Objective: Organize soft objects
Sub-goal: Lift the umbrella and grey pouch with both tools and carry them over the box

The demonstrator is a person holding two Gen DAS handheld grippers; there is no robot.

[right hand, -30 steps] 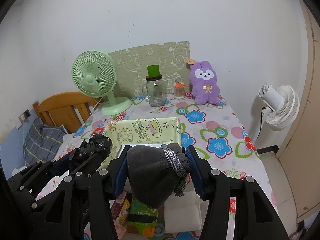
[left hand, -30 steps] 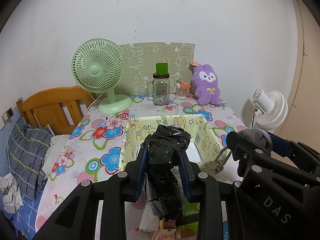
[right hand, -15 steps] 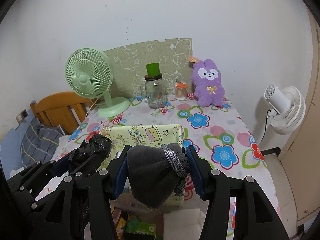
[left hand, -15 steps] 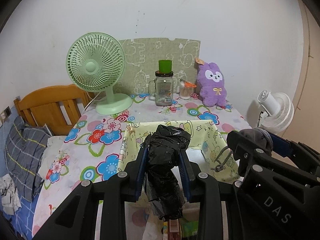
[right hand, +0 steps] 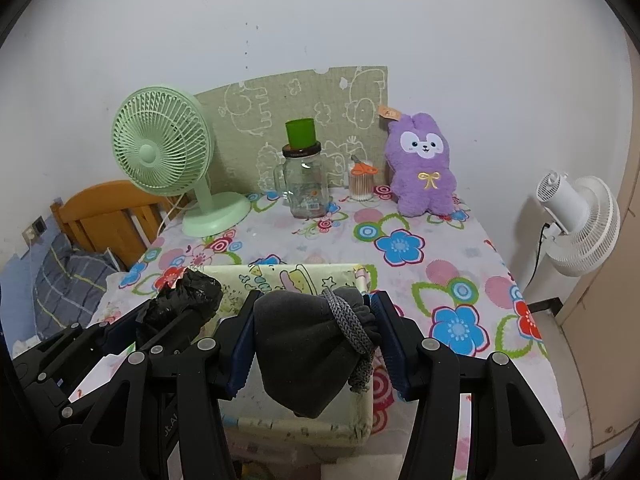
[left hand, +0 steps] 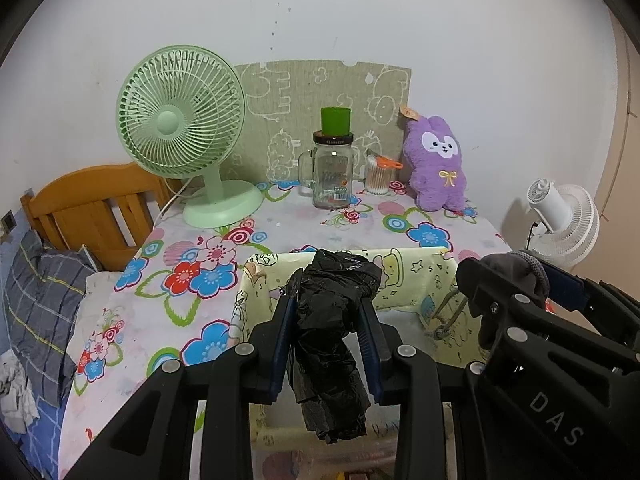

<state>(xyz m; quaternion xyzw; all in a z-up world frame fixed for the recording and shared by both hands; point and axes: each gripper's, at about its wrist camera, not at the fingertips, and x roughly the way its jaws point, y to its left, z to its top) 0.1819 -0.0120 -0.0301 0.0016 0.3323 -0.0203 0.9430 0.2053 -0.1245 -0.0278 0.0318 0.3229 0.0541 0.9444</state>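
Note:
My left gripper [left hand: 328, 312] is shut on a crumpled black plastic bag [left hand: 332, 332] and holds it over the yellow cartoon-print fabric bin [left hand: 404, 276]. My right gripper [right hand: 314, 320] is shut on a dark grey drawstring pouch [right hand: 304, 344] with a braided grey cord, over the same bin [right hand: 280, 280]. Each gripper shows at the edge of the other's view: the right one in the left wrist view [left hand: 516, 284], the left one in the right wrist view [right hand: 180, 304]. A purple plush bunny [left hand: 436, 164] sits at the table's back right.
On the flowered tablecloth [left hand: 192, 280] stand a green desk fan [left hand: 184, 136], a glass jar with a green cup on it [left hand: 332, 172] and a cotton-swab pot [left hand: 378, 176]. A wooden bed frame [left hand: 92, 208] is left, a white floor fan [left hand: 560, 220] right.
Both grippers have moved forward and up over the bin with their loads still held. The bin's far wall now lies just ahead of the fingertips.

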